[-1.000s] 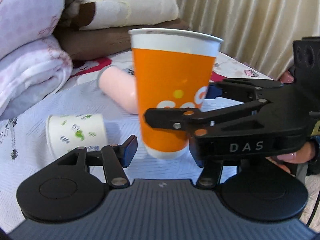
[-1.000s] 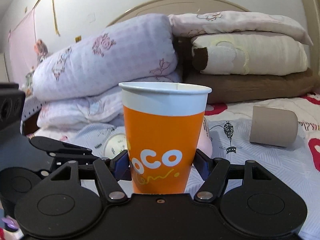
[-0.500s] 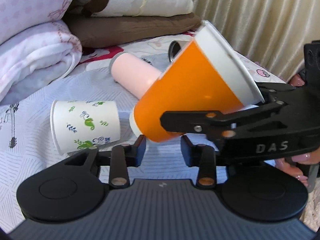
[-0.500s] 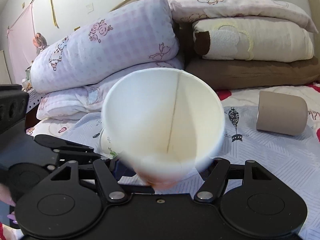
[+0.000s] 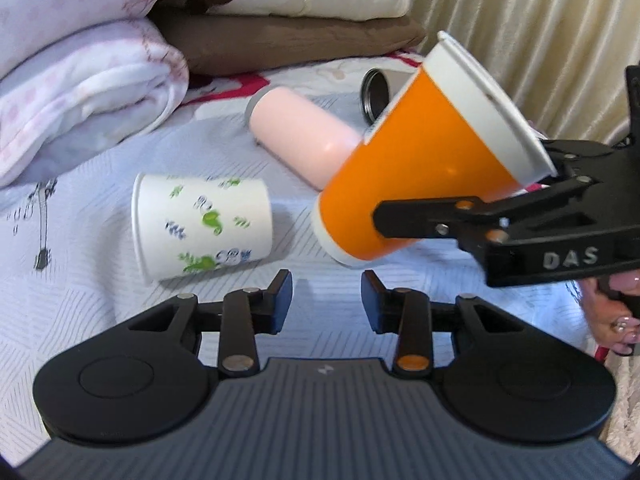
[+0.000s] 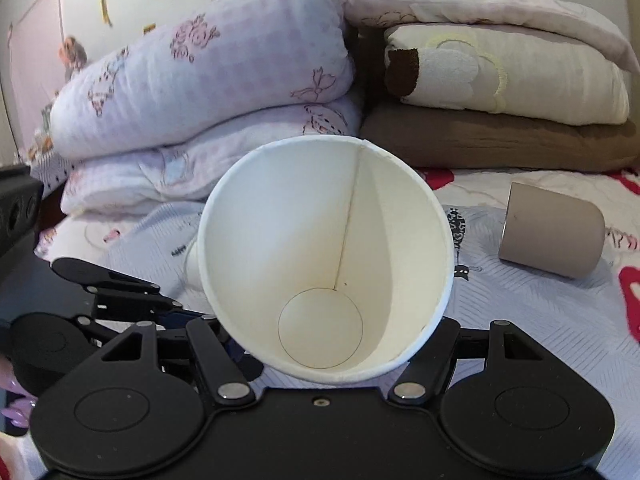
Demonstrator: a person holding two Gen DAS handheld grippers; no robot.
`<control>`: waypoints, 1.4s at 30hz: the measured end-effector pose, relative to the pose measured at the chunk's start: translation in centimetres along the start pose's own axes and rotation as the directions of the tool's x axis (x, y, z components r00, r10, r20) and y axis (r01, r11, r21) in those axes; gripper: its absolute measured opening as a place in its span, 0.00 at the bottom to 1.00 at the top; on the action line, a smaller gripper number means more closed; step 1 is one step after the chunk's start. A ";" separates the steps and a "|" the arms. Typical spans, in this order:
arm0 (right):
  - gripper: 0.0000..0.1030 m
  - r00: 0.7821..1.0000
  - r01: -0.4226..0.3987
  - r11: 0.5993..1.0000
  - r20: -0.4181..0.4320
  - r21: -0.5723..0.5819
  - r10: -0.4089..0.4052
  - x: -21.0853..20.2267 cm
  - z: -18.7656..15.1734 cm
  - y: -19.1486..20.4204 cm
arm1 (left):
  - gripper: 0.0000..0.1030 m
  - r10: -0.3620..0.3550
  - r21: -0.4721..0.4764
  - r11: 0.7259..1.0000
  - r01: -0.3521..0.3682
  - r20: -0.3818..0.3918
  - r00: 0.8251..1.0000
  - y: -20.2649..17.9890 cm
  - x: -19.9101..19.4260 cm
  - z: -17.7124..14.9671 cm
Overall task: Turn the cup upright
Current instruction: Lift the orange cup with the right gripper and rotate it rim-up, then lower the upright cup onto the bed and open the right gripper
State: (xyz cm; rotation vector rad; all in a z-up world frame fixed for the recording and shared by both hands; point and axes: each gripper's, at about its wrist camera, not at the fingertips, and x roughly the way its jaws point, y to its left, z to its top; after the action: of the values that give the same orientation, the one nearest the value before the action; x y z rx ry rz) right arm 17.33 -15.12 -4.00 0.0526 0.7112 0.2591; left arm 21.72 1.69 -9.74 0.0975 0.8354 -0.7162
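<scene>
My right gripper (image 5: 404, 220) is shut on an orange paper cup (image 5: 424, 160) and holds it tilted over the bed, its base down-left and its white rim up-right. In the right wrist view the cup's open mouth (image 6: 326, 256) faces the camera and hides my right fingertips. My left gripper (image 5: 326, 296) is open and empty, just in front of and below the cup's base, not touching it. The left gripper also shows at the left edge of the right wrist view (image 6: 120, 296).
A white cup with green print (image 5: 204, 224), a pink cup (image 5: 300, 136) and a metal-rimmed cup (image 5: 378, 90) lie on their sides on the bedspread (image 5: 80, 264). A taupe cup (image 6: 554, 230) lies at the right. Folded quilts (image 6: 208, 80) and pillows are stacked behind.
The orange cup stood upright in my right gripper, then tipped over toward the right gripper's camera. My left gripper narrowed its opening and drew back from the cup.
</scene>
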 end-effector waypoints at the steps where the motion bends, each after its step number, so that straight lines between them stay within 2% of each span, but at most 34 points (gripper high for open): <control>1: 0.71 1.000 -0.003 1.000 -0.014 -0.011 0.003 0.0 0.1 0.1 | 0.36 0.001 -0.017 1.000 -0.001 -0.006 1.000 0.2 0.0 0.0; 3: 0.71 0.999 -0.017 1.000 -0.052 -0.026 0.016 0.0 0.4 0.3 | 0.36 -0.006 -0.045 0.999 0.006 0.004 1.000 0.6 -0.1 0.1; 7: 0.72 0.994 0.009 0.996 -0.111 -0.084 -0.018 0.3 0.5 0.6 | 0.37 -0.015 -0.072 0.997 0.017 0.023 1.000 1.0 -0.4 0.4; 10: 0.72 0.993 0.006 0.996 -0.114 -0.092 -0.017 0.6 0.6 0.5 | 0.37 -0.018 -0.105 0.994 0.020 0.026 1.000 1.5 -0.2 0.5; 18: 0.72 0.997 -0.005 0.995 -0.072 -0.095 -0.002 1.7 0.6 0.5 | 0.38 -0.014 -0.183 0.983 0.021 0.043 0.999 2.7 -0.3 0.9; 25: 0.72 0.999 -0.010 0.996 -0.048 -0.086 0.006 2.1 0.6 0.4 | 0.38 0.009 -0.202 0.979 -0.003 0.031 0.999 3.0 -0.6 0.9; 38: 0.73 0.999 -0.025 0.998 -0.030 -0.066 0.023 2.1 0.5 0.5 | 0.40 0.043 -0.229 0.973 -0.030 0.055 0.998 3.1 -1.8 0.8; 39: 0.73 0.999 -0.025 0.998 -0.031 -0.063 0.023 2.1 0.5 0.5 | 0.40 0.046 -0.230 0.973 -0.033 0.055 0.997 3.0 -1.9 0.8; 41: 0.82 0.999 -0.019 0.998 -0.031 -0.054 0.017 2.0 0.5 0.5 | 0.41 0.050 -0.234 0.972 -0.037 0.051 0.997 3.1 -2.0 0.8; 42: 0.82 1.000 -0.010 0.998 -0.027 -0.055 0.009 1.9 0.5 0.5 | 0.43 0.056 -0.233 0.971 -0.045 0.041 0.998 3.2 -2.1 0.9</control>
State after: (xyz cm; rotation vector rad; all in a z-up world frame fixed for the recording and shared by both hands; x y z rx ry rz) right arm 18.94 -14.07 -4.80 0.0003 0.7307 0.2889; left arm 23.28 4.92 -8.26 -0.1075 0.8631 -0.5667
